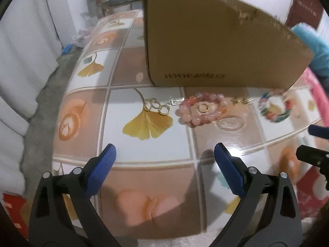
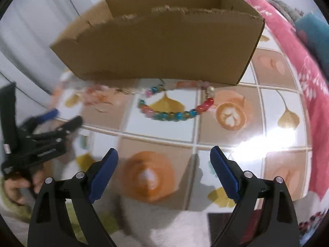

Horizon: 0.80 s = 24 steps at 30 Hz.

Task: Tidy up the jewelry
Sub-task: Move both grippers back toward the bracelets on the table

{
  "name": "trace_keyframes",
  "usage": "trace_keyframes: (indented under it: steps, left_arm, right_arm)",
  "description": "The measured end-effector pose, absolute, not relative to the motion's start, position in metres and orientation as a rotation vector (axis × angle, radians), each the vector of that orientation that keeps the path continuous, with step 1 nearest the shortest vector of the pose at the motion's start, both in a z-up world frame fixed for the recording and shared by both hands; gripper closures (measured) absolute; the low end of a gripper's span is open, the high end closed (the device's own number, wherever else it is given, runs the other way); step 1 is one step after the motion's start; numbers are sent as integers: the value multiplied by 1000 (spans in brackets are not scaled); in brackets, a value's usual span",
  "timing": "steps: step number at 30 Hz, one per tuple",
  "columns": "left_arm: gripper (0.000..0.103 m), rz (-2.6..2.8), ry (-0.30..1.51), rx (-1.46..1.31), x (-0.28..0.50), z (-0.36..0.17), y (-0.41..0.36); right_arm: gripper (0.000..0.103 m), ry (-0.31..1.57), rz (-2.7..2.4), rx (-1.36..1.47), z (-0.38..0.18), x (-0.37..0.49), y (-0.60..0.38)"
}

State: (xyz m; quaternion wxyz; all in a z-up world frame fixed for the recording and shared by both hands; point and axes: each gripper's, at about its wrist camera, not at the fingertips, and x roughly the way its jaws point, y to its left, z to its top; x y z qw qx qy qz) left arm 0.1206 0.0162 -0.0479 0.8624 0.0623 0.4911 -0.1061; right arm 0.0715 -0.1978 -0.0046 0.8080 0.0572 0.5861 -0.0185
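A brown cardboard box stands open-topped on the patterned table; its inside looks bare where I can see it. In front of it lie gold hoop earrings, a small silver charm, a pink bead bracelet with a gold ring inside it, a gold clasp piece and a multicoloured bead bracelet, also. My left gripper hangs open over bare table short of the jewelry. My right gripper is open too, nothing between its fingers.
A pink floral cloth and a teal object lie at the table's right side. A white curtain and grey floor border the left edge. A hand holds the left gripper at the right view's left.
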Motion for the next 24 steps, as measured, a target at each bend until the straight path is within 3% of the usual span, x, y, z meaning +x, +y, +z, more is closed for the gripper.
trace_keyframes:
  steps: [4,8,24]
  left_arm:
    - [8,-217,1010,120,122,-48,13]
    - [8,-219,1006,126,122,-47,11]
    - [7,-269,1004,155,125,-55,20]
  right_arm:
    - [15,1278,-42,89,-18,71,-196]
    - [7,1260,-59,70,-26,70,-199]
    - [6,1243,-37,51,-30,68,-212]
